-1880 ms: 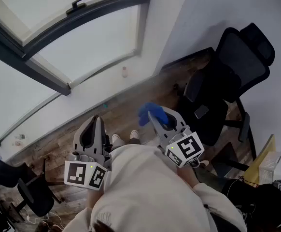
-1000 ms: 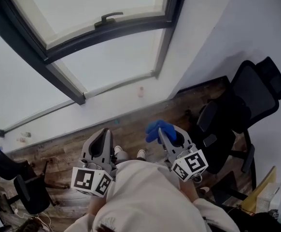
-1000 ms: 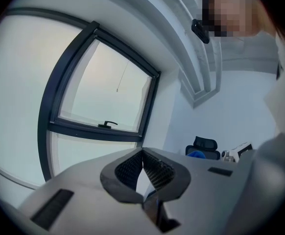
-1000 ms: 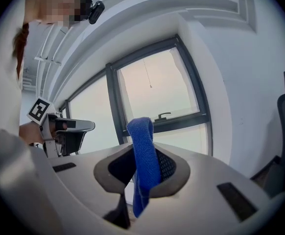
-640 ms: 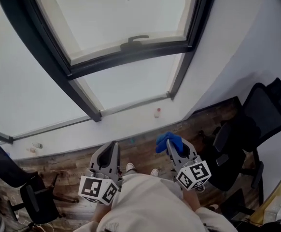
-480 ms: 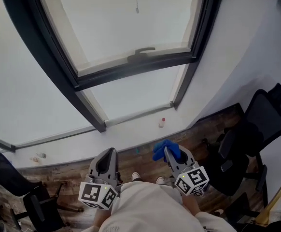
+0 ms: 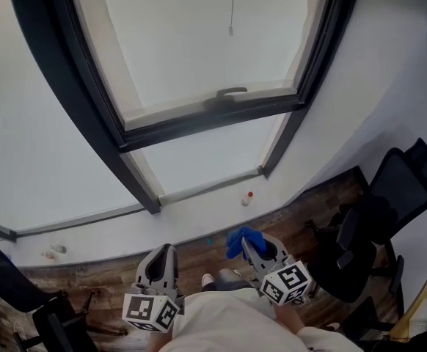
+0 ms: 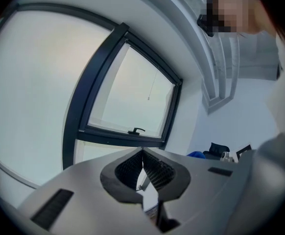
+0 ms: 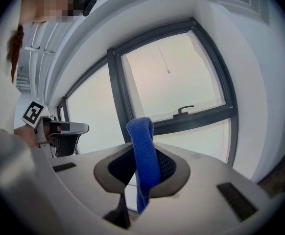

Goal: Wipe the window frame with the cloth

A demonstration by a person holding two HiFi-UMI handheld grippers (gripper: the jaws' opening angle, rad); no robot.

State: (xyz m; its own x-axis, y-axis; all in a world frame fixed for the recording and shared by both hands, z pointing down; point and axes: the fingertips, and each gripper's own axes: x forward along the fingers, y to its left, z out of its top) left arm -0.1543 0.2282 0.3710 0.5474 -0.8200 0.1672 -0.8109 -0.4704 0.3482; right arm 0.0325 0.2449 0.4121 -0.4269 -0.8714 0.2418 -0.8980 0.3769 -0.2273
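Note:
The dark window frame spans the wall ahead, with a black handle on its horizontal bar. My right gripper is held low in front of the person's body, shut on a blue cloth. In the right gripper view the cloth stands up as a folded strip between the jaws, well short of the frame. My left gripper sits beside it on the left, shut with nothing in it; its jaws meet at the tip. Both grippers are away from the window.
A small bottle stands on the white sill. A black office chair is at the right and another chair at the lower left. A pull cord hangs in front of the upper pane.
The head view has tilted up, so more of the window and its handle show. Both grippers sit lower in the picture. The right one has kept the cloth.

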